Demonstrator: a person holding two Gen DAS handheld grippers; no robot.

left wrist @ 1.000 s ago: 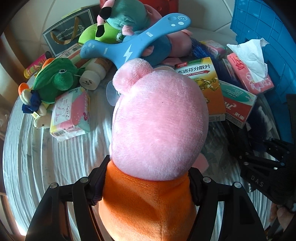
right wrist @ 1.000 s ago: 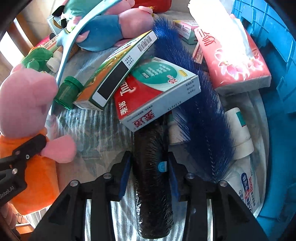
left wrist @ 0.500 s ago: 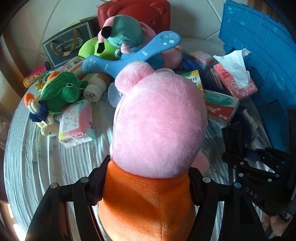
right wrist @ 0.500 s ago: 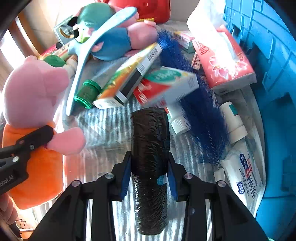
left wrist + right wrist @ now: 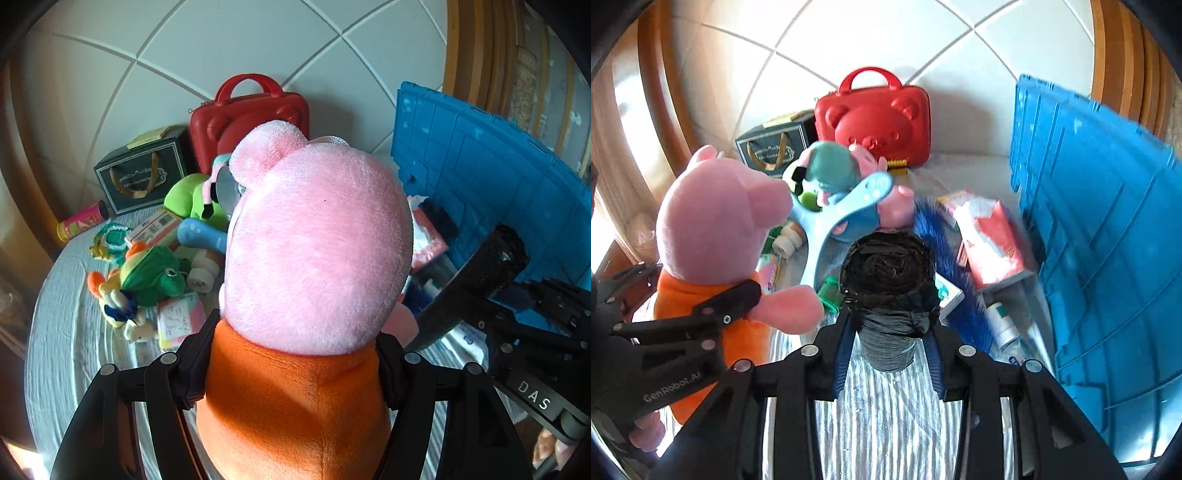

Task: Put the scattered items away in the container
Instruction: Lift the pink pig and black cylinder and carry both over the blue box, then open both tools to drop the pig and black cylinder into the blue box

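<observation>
A pink pig plush [image 5: 317, 251] in an orange dress fills the left wrist view, and my left gripper [image 5: 293, 354] is shut on its orange body, holding it above the table. The same plush [image 5: 713, 221] shows at the left of the right wrist view. My right gripper [image 5: 889, 332] is shut on a black roll [image 5: 886, 269] that points end-on at the camera, also lifted. That roll [image 5: 476, 280] juts up at the right of the left wrist view. The blue crate [image 5: 1100, 240] stands close on the right, its wall [image 5: 480, 177] level with both held things.
On the striped cloth lie a green frog plush [image 5: 155, 273], a light blue forked tool [image 5: 842, 218], a blue bristle brush [image 5: 945, 258], a red tissue pack [image 5: 993, 236] and tubes [image 5: 1001, 325]. A red bear case [image 5: 875, 110] and dark gift bag [image 5: 142, 177] stand by the wall.
Both grippers have risen from the table with their loads. The black roll came up from beside the boxes, the pig plush went higher, and the crate wall now looks nearer.
</observation>
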